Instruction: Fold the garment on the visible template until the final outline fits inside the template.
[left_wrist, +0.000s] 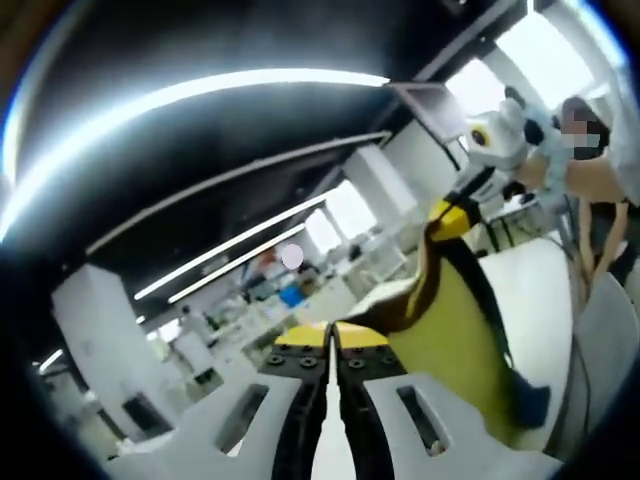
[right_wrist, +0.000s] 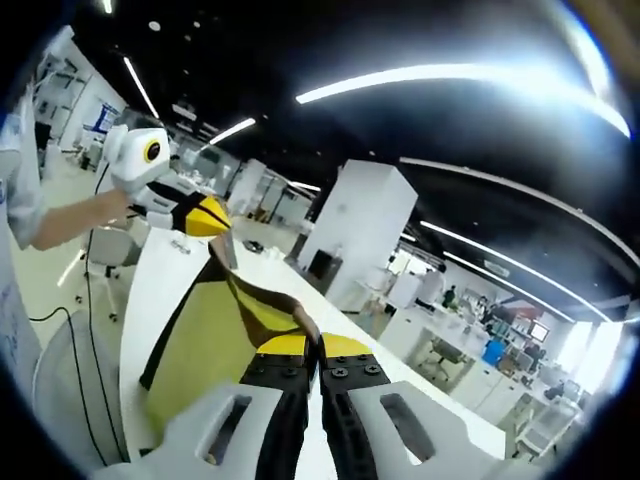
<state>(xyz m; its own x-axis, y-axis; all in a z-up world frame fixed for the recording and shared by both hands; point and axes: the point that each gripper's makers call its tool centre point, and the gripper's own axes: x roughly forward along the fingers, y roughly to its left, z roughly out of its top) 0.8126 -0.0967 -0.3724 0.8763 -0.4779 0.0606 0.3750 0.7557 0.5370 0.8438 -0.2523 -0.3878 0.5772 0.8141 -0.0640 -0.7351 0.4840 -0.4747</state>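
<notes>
Garment (left_wrist: 450, 330), yellow with dark trim, hangs stretched between 2 clamped grippers' jaws.

Long ceiling light strips (right_wrist: 440, 75) cross a dark ceiling above white pillars (right_wrist: 365, 225) and desks (right_wrist: 440, 360).

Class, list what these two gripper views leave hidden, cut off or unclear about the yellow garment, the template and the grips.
1. Template: left gripper view, the held-up yellow garment covers most of the white table.
2. Garment's lower end: right gripper view, hidden behind the right gripper.
3. Garment type: both views, stretched and bunched.
4. Left gripper grip: left gripper view, cloth edge hidden between shut fingers.
</notes>
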